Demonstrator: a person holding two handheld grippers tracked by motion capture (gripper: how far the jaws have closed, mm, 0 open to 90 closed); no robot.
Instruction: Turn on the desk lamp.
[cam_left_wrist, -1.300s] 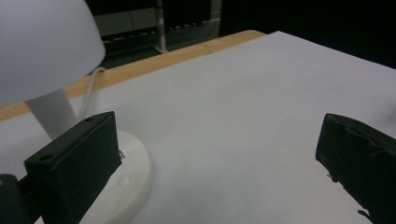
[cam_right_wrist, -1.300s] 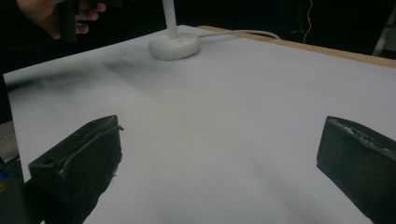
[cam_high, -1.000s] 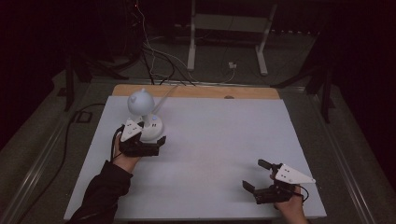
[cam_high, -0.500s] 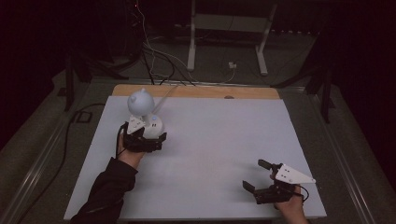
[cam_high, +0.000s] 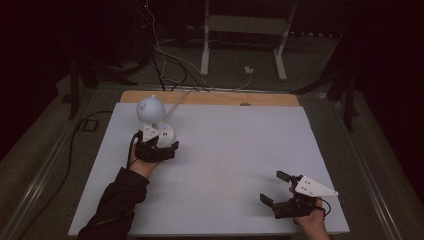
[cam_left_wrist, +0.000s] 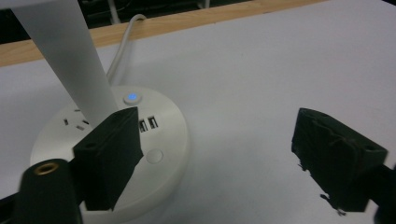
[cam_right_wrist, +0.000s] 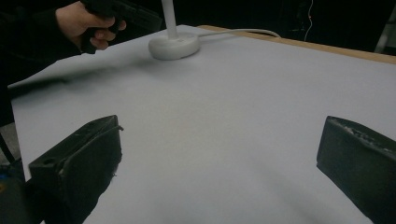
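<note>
A white worktop (cam_high: 230, 165) lies in front of me, with a strip of bare wood (cam_high: 210, 98) along its far edge and dark floor around it.

My left tool (cam_high: 159, 150) is near the far left corner, held at the round white base of a small desk lamp (cam_high: 150, 109). Its jaws stand wide apart. In the left gripper view, one jaw sits over the near rim of the lamp base (cam_left_wrist: 163, 140), and the other hangs over bare worktop to the side, well clear of it. I cannot tell whether the first jaw touches the base. On top of the base are a glowing blue button (cam_left_wrist: 132, 97), two small ports and some socket slots. A white stem rises from the base to a rounded head. A white cable (cam_left_wrist: 122, 41) runs from behind the base over the far wooden edge.

My right tool (cam_high: 281, 191) is close to the near right corner, near the near edge. Its jaws are also spread wide, holding nothing, with bare worktop between them.

Between the two tools, the whole middle of the worktop is open and flat. The far right corner is open as well.
</note>
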